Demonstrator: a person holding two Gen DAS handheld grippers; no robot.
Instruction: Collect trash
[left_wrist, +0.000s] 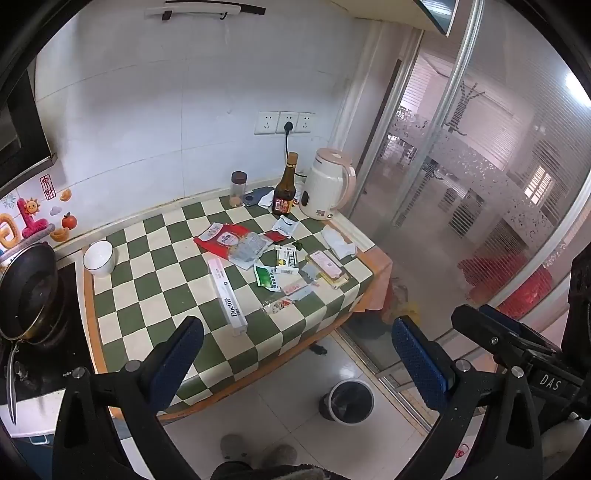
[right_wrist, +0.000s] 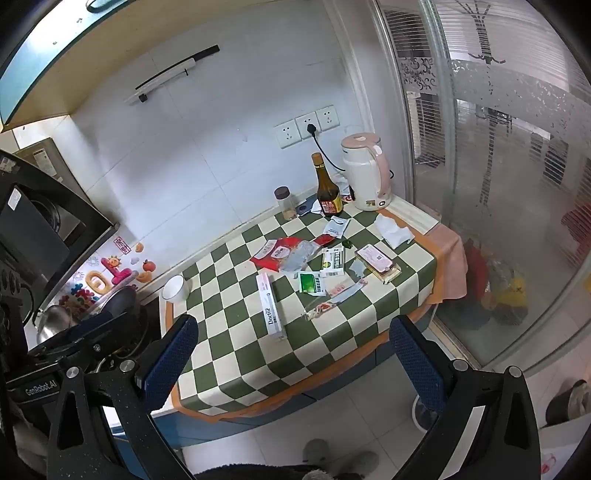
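Green-and-cream checked cloth covers the desk (left_wrist: 155, 295), where torn wrappers and small cardboard boxes (left_wrist: 258, 254) lie scattered mid-surface. Left gripper (left_wrist: 295, 354) and right gripper (right_wrist: 293, 354) hover above the near edge, jaws wide open and empty. A round dark waste bin (left_wrist: 347, 400) stands on the floor below.

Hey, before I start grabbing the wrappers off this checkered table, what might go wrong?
1. The flat green sachet and torn wrappers lie flush on the checkered tablecloth; a hand-held gripper could pinch the cloth and drag it.
2. The dark glass bottle and kettle stand just behind the litter, so a far reach might topple them.
3. The trash bin sits on the floor below the table edge; light scraps could miss it.
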